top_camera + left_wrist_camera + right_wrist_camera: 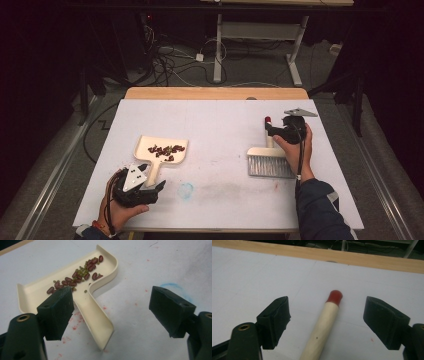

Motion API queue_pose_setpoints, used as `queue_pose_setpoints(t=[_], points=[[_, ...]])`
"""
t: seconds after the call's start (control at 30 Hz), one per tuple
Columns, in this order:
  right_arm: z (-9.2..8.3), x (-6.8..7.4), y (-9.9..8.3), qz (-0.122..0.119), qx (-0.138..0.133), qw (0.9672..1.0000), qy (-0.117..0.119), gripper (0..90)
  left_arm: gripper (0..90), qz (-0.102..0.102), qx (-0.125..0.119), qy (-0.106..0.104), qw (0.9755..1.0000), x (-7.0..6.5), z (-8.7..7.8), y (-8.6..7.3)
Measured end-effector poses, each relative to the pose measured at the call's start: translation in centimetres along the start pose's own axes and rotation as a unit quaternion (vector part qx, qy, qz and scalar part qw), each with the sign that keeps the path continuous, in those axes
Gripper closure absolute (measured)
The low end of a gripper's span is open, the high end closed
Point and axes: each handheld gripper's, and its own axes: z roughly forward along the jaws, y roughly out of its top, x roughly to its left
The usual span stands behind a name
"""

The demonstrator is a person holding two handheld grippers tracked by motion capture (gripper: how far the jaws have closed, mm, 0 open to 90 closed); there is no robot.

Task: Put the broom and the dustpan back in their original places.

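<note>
Hovering with the right gripper [325,322] wide open around the brush handle [322,325], lying straight between the jaws, untouched, red tip pointing away toward the far edge.

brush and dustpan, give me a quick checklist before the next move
1. Right gripper jaws open: ok, they stand wide apart.
2. Brush handle between the right jaws: ok, it lies centred with a gap on each side, not yet gripped.
3. Brush resting flat on the table: ok, bristles towards the person.
4. Left gripper jaws open: ok.
5. Dustpan handle lined up for the left jaws: not ok, it sits close to one jaw, off centre.
6. Beans inside the dustpan: ok, gathered in the pan, none seen on the table.
</note>
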Motion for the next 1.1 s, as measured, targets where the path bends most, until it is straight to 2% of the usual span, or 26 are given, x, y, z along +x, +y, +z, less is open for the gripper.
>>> queue_pose_setpoints(t=[0.1,0.3,0.47,0.6,0.7,1.03,1.1], points=[[-0.1,0.3,-0.1,0.003,-0.014,0.9999,0.004,19.3,19.7,-0.005,-0.001,0.001,1.0,0.1,-0.1,-0.1],[-0.5,1.0,-0.1,0.0,-0.02,0.9998,0.004,17.3,19.7,-0.008,-0.001,0.002,1.0,0.3,-0.2,-0.1],[-1.5,1.2,0.2,-0.008,-0.037,0.9993,0.009,17.2,19.2,-0.006,0.001,-0.001,1.0,0.3,-0.2,-0.1],[-2.6,1.8,0.6,-0.025,-0.048,0.9985,0.01,16.9,18.8,-0.001,-0.002,-0.007,1.0,0.2,-0.1,-0.1],[-3.2,2.1,0.8,-0.026,-0.063,0.9972,0.032,16.4,15.9,0.008,-0.005,-0.014,0.9998,0.1,-0.2,-0.1],[-4.8,3.0,1.1,-0.047,-0.076,0.9946,0.053,16.4,16.0,0.009,-0.007,-0.007,0.9999,0.1,-0.3,-0.1],[-5.1,3.2,1.0,-0.055,-0.086,0.9927,0.063,16.4,16.0,0.012,-0.003,-0.006,0.9999,0.1,-0.3,-0.1]])
